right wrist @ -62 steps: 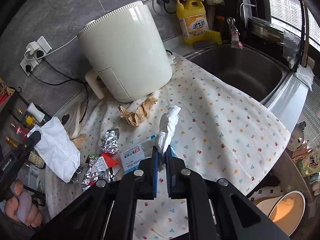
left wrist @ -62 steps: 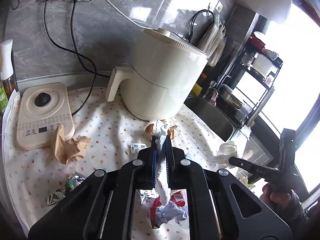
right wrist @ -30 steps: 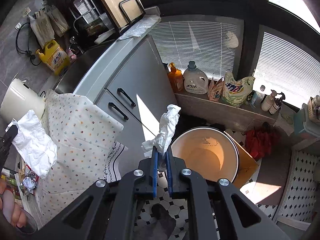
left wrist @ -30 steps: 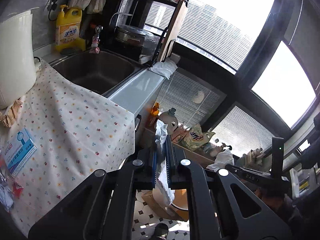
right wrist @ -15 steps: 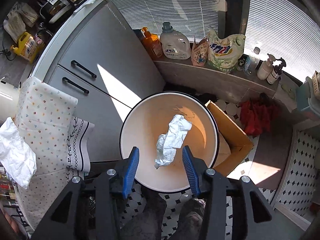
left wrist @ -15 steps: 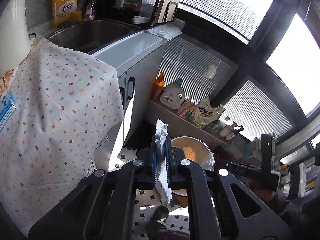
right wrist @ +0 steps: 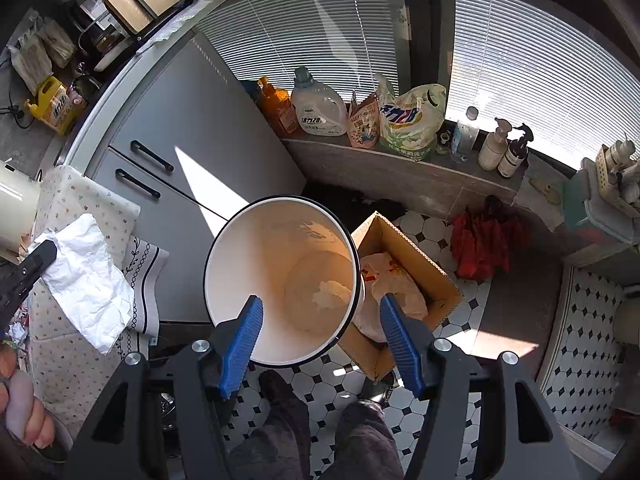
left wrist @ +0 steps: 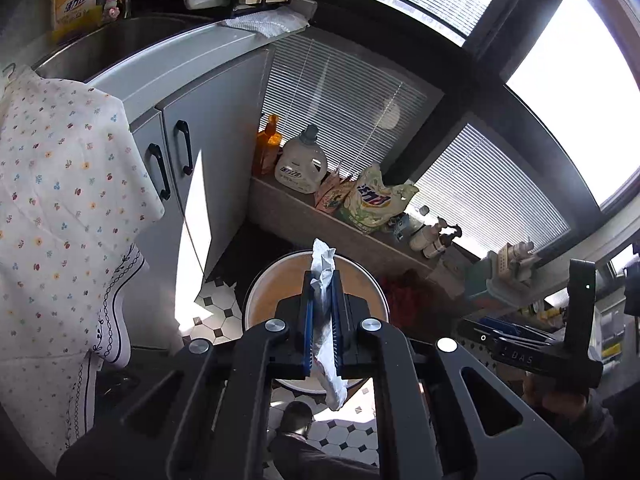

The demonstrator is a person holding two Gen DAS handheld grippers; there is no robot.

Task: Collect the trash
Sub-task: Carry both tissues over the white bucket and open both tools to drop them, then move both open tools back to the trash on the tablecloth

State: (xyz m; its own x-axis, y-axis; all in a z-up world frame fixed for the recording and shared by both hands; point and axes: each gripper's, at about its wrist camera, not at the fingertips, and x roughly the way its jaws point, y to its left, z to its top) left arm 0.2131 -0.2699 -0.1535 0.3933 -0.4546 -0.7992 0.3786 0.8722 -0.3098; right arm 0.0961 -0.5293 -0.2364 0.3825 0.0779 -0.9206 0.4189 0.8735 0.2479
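My left gripper (left wrist: 321, 280) is shut on a crumpled white tissue (left wrist: 322, 264) and holds it above the round white trash bin (left wrist: 260, 284) on the floor. In the right wrist view the same tissue (right wrist: 86, 272) hangs from the left gripper at the left edge. My right gripper (right wrist: 320, 312) is open and empty, directly over the bin (right wrist: 224, 248). A crumpled white tissue (right wrist: 332, 294) lies at the bin's bottom.
A cardboard box (right wrist: 404, 252) with a plastic bag stands right of the bin. Grey cabinet doors (right wrist: 188, 120) and a floral cloth (left wrist: 60, 184) over the counter edge are at left. Detergent bottles (right wrist: 320, 108) line a low ledge. My feet show on the tiled floor (right wrist: 432, 396).
My right gripper opened and its tissue fell to the bottom of the bin. My left gripper moved from the counter to over the bin, still holding its tissue.
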